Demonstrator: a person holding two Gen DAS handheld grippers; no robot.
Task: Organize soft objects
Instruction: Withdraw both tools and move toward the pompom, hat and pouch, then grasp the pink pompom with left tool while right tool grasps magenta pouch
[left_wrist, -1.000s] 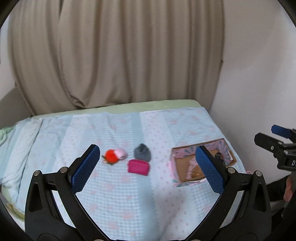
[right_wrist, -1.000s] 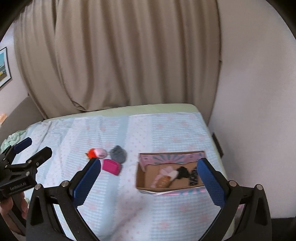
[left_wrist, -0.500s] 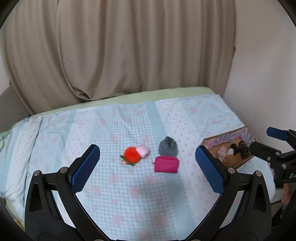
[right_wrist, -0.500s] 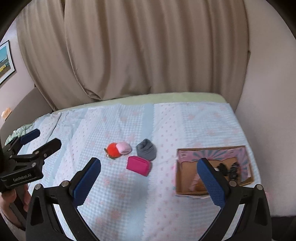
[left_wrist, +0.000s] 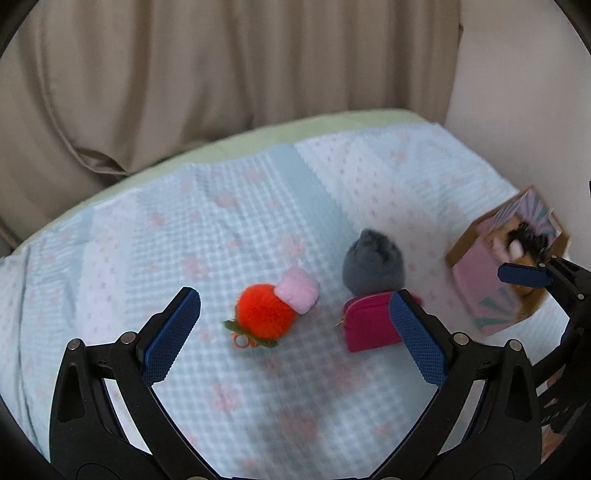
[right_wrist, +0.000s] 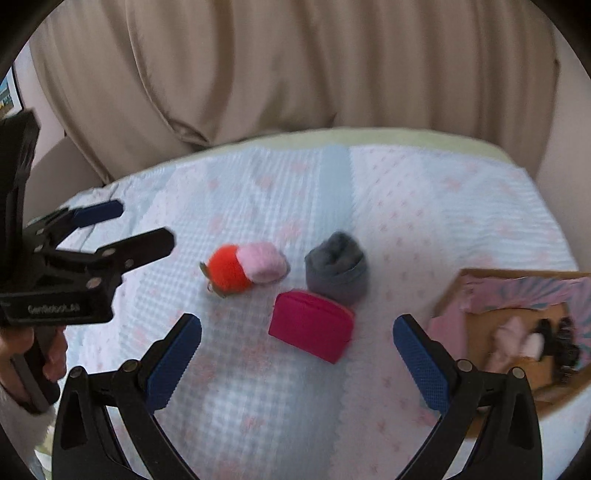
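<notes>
Pale blue bedspread (left_wrist: 258, 398) carries our soft items. We hold left gripper (left_wrist: 291, 332) and right gripper (right_wrist: 297, 360) wide, empty. We should straddle the magenta pouch (right_wrist: 310, 328) squarely, left of the cardboard box (right_wrist: 480, 295).

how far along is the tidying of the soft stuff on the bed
Partly done: the cardboard box already holds a few soft items. Nothing is in hand; left gripper and right gripper are open. Left: orange pompom, pink puff, grey sock, magenta pouch.
</notes>
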